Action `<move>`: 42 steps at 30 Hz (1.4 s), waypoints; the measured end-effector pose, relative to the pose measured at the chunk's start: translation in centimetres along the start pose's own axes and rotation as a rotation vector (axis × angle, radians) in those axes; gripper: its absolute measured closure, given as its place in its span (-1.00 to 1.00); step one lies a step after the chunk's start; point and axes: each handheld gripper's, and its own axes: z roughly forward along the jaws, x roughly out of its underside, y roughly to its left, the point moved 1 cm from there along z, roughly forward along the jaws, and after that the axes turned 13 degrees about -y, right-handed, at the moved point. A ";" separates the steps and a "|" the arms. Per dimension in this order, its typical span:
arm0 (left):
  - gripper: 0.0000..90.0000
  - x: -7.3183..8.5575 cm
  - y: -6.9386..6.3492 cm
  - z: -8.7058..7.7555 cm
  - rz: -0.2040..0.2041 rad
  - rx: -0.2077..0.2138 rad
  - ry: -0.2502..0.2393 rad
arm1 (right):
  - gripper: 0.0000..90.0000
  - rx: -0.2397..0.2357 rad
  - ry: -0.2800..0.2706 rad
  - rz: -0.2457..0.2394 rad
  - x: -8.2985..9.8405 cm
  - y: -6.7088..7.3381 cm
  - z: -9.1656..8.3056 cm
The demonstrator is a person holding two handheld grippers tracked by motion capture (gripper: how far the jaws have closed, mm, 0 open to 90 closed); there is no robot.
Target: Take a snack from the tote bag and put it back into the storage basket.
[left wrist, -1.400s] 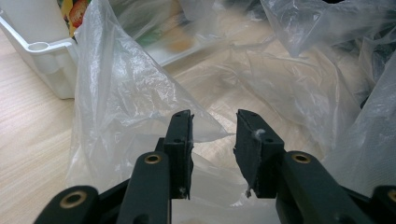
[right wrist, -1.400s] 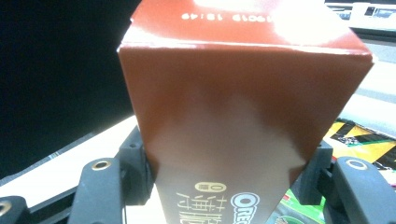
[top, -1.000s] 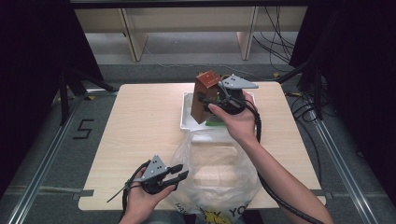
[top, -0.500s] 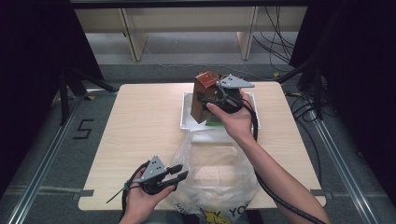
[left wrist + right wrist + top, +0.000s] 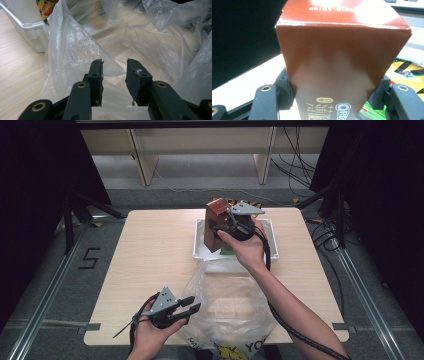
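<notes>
The right gripper (image 5: pixel 220 227) holds a brown box (image 5: pixel 214 222) upright above the white tray (image 5: pixel 199 240), its jaws clamped on the box's two sides. In the right gripper view the box (image 5: pixel 342 65) stands between the two black jaws, pads pressed against it, with gold lettering and a white logo low on its face and a printed code on its top flap. The box hangs over the tray's left part, lifted off it, with the gripper's grey plate just right of the box top. A green packet (image 5: pixel 227 252) lies in the tray under the hand.

On the near side of the tray lies a clear plastic bag (image 5: pixel 230 305), crumpled and spread toward the table's (image 5: pixel 145 255) front edge, its far rim touching the tray. The left gripper (image 5: pixel 187 306) sits at the bag's left edge, well away from the tray, pointing right into the bag. In the left gripper view its jaws stand apart, a fold of the bag (image 5: pixel 75 50) rising just beyond the tips; the film passes between them, but the pads do not press on it. A corner of the tray (image 5: pixel 30 31) shows beyond that fold.
</notes>
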 end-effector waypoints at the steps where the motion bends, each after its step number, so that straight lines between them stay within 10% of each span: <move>1: 0.45 0.0 0.0 0.0 -0.001 0.000 -0.001 | -0.14 0.001 0.015 0.011 0.1 0.1 0.0; 42: 0.44 0.1 0.2 0.0 0.016 0.008 0.005 | -0.15 0.020 0.126 0.016 5.1 -0.4 3.1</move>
